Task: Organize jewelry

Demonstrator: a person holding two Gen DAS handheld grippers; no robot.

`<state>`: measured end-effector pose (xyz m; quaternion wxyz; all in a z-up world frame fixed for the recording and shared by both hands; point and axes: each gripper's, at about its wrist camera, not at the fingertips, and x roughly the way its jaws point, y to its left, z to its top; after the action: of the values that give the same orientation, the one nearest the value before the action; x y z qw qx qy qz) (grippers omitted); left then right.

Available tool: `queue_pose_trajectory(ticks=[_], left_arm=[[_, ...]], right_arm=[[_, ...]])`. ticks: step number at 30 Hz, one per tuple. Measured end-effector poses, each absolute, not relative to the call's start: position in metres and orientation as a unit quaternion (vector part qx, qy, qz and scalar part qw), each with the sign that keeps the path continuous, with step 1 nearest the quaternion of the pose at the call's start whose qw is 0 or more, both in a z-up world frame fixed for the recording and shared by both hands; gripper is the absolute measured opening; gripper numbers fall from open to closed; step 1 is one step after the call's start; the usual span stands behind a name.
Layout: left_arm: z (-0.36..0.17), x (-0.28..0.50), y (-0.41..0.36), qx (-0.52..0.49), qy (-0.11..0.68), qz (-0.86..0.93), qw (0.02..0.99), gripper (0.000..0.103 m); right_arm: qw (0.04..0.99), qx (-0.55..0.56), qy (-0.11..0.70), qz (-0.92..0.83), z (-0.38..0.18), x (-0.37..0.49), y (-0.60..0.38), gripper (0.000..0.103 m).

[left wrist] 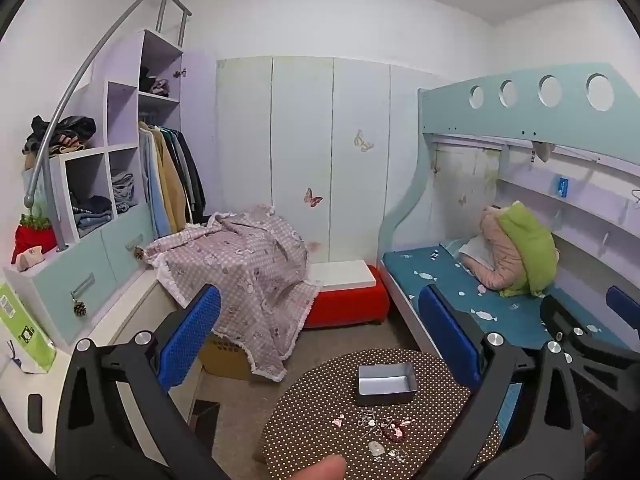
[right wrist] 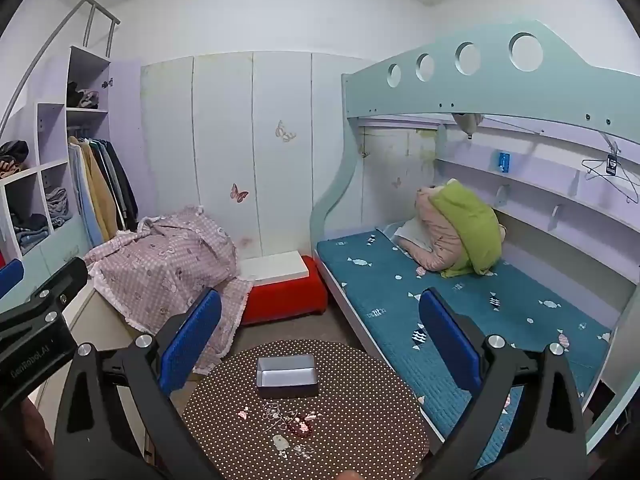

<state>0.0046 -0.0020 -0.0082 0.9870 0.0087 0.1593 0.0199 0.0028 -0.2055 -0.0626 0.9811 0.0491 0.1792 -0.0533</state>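
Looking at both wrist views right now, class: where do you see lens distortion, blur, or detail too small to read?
Left wrist view: fisheye bends the bunk bed rail and darkens the corners; a blurred fingertip intrudes at the bottom. Right wrist view: the same curving; the jewelry pile on the polka-dot table is too small to identify pieces; lighting is even.

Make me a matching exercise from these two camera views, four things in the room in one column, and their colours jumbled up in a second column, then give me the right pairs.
Things
1. open box on the round table
2. low bench by the wardrobe
3. mattress cover on the lower bunk
4. cushion propped on the bed

Colours
A. teal with a fish pattern
B. lime green
C. dark outside, silver-grey inside
D. red with a white top

Pairs: 1-C, 2-D, 3-A, 4-B
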Motion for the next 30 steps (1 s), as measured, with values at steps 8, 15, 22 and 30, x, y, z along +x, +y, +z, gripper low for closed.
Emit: queue_pose_trajectory(ticks=[8,15,22,30], left_arm=[[-0.007,0.007,-0.004,0.010,0.154,0.024,0.988,0.098],[-0.009,0.011,0.003,0.012,0.147,0.007,0.989,0.098],[-0.010,0.025,0.003,0.012,0.162,-0.011,0.987,0.098],[-0.017,0.019,-0.009,0.000,0.164,0.025,0.986,0.098]], right_arm=[[0.982,0.046,0.175,-0.047,-0.061,0.006,-0.204,0.096],[0.982,0.034,0.174,-0.072,-0.061,0.009,-0.188,0.096],[0.980,0.033,0.178,-0.086,-0.056,0.009,-0.191,0.096],[0.981,0.031,0.189,-0.038,-0.071,0.024,-0.211,0.095]])
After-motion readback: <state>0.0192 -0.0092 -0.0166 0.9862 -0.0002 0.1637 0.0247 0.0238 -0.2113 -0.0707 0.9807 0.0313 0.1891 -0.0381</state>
